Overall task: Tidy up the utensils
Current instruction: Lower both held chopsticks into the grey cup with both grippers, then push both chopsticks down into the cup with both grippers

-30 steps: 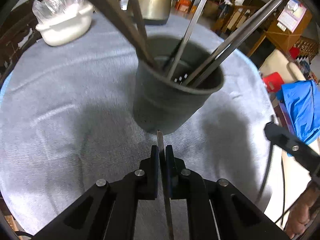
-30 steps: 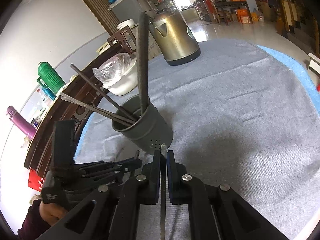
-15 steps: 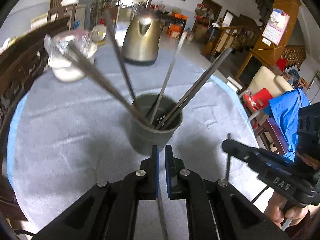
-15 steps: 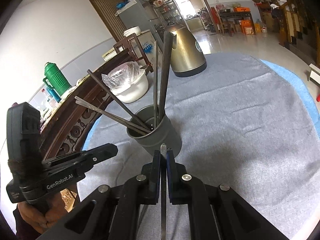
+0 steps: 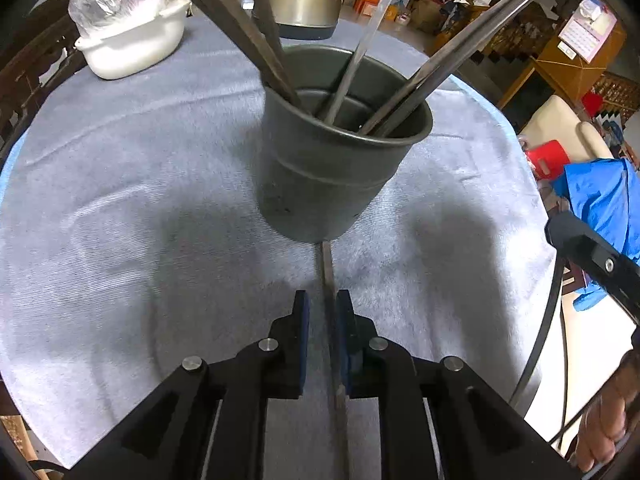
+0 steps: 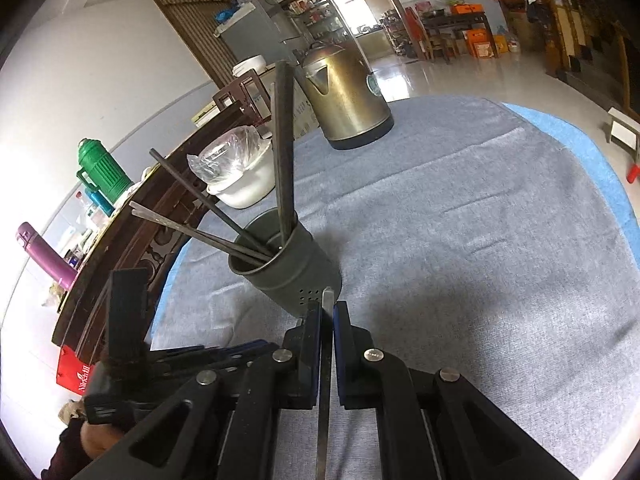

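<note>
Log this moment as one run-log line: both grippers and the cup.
left gripper: just opening, utensil loose between pads | right gripper: shut on flat utensil | cup: upright on cloth, several utensils inside

Brass kettle (image 6: pixel 344 98), white bowl (image 5: pixel 134 42), green thermos (image 6: pixel 102 170)

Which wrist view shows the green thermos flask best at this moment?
The right wrist view: the green thermos flask stands in plain sight on the dark wooden sideboard at the left edge, beyond the utensil holder. The left wrist view does not show it at all.
</note>
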Available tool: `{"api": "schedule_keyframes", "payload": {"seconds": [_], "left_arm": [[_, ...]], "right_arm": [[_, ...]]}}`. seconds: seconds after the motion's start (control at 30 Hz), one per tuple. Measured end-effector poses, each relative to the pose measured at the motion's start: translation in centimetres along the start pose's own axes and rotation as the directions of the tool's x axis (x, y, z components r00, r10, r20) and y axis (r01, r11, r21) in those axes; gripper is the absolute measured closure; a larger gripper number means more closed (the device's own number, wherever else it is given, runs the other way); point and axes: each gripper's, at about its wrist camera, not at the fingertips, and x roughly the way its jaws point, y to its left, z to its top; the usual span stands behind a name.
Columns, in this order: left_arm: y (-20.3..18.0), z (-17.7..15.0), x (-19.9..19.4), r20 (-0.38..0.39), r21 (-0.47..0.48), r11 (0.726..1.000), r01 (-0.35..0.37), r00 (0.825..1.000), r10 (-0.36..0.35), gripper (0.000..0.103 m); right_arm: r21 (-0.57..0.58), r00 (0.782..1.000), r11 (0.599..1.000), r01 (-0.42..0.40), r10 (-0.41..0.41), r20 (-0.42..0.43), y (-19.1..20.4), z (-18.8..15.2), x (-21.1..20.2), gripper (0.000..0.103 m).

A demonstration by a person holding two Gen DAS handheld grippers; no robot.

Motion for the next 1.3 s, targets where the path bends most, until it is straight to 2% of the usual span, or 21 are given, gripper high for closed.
{"api": "schedule_keyframes", "payload": {"seconds": [0.07,0.47,0.57,0.63,0.83,1.03,1.17,1.3], "left_arm": [[-0.2,0.3,0.6,0.006,-0.007,1.0,-0.012,1.0,0.012,0.081],[-1.4,0.6,2.9,0.016,0.021,0.999,-0.024,1.0,0.024,0.082],[-1.1,0.7,3.0,0.02,0.01,1.0,-0.026,0.999,0.026,0.095],[-1.0,0.6,2.9,0.029,0.004,1.0,-0.019,0.999,0.018,0.095],[-1.2,0.1,-0.3,0.127,-0.001,1.0,-0.006,0.992,0.006,0.097],[-0.6,-0.1,-6.5,0.28,-0.021,0.999,0.037,0.959,-0.03,0.097],[-0.7,-0.3,-10.4,0.379,-0.03,0.997,0.065,0.924,-0.049,0.098],[-0.6,-0.6,-13.0,0.44,-0.035,0.995,0.096,0.895,-0.071,0.098]], "right_arm": [[0.009,1.0,1.0,-0.003,0.003,-0.003,-0.2,0.0,0.3,0.097],[0.016,0.999,0.999,-0.04,0.041,-0.008,-0.6,-0.2,0.9,0.097],[0.014,0.999,0.999,-0.046,0.046,-0.007,-0.6,-0.2,1.0,0.097],[0.01,0.999,0.999,-0.046,0.046,-0.005,-0.5,-0.2,0.8,0.097],[-0.003,0.999,0.999,-0.046,0.046,0.012,-0.1,0.0,0.1,0.097],[-0.033,0.997,0.998,-0.052,0.054,0.055,1.1,0.3,-1.1,0.097],[-0.062,0.994,0.996,-0.057,0.063,0.091,2.3,0.3,-2.1,0.097],[-0.085,0.99,0.995,-0.056,0.067,0.124,3.2,0.6,-3.1,0.097]]}}
